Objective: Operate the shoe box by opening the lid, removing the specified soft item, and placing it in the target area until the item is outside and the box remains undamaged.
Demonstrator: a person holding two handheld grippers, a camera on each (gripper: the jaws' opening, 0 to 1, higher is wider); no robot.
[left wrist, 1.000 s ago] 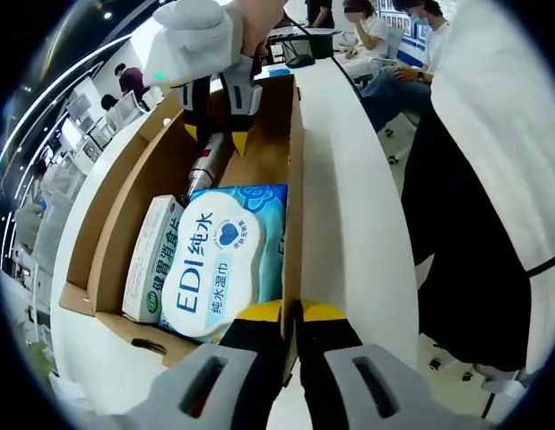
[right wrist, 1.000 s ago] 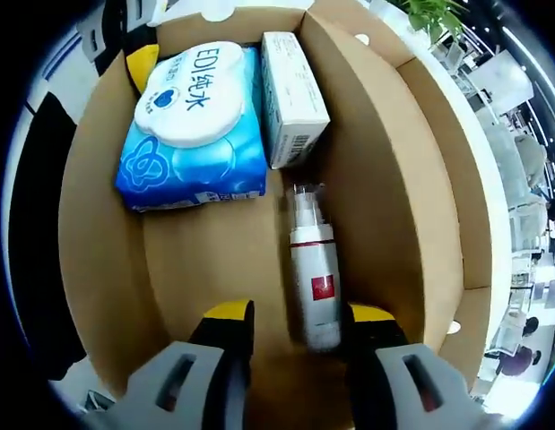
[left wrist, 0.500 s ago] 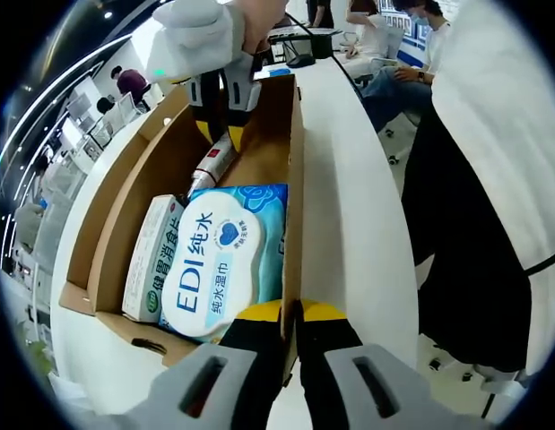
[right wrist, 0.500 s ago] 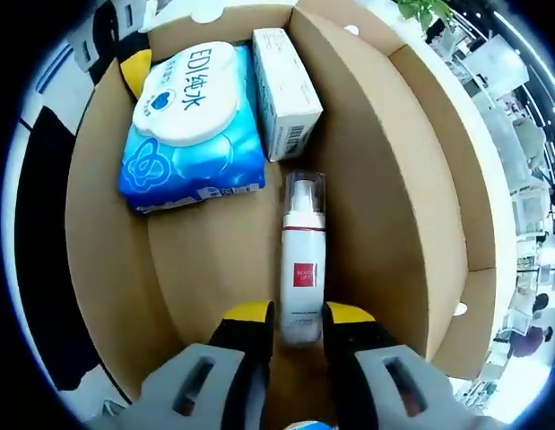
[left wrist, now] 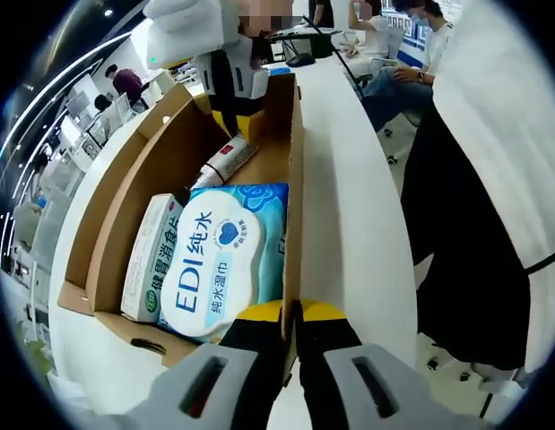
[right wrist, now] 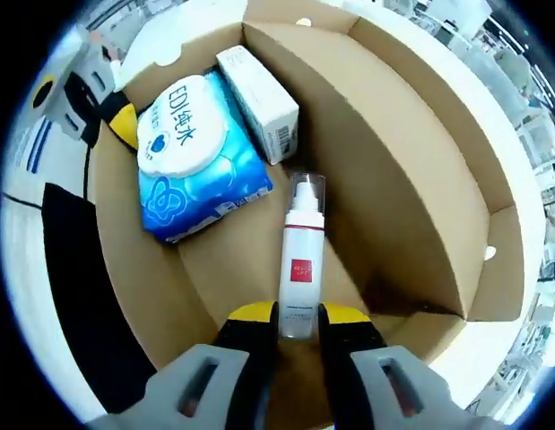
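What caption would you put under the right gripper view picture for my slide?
Right gripper pinching a white pump bottle above the open cardboard box, beside blue wipes.

right gripper [right wrist: 295,324] closed on white pump bottle [right wrist: 300,260], bottle now lifted off shoe box [right wrist: 411,170] floor, tilted

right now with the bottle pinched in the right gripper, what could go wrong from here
The right gripper grips only the base of the bottle, so it could pivot or slip out as it lifts. The left gripper clamps the box's thin side wall; pulling could bend or tear the cardboard. The task names a soft item, so the wipes pack may be meant.
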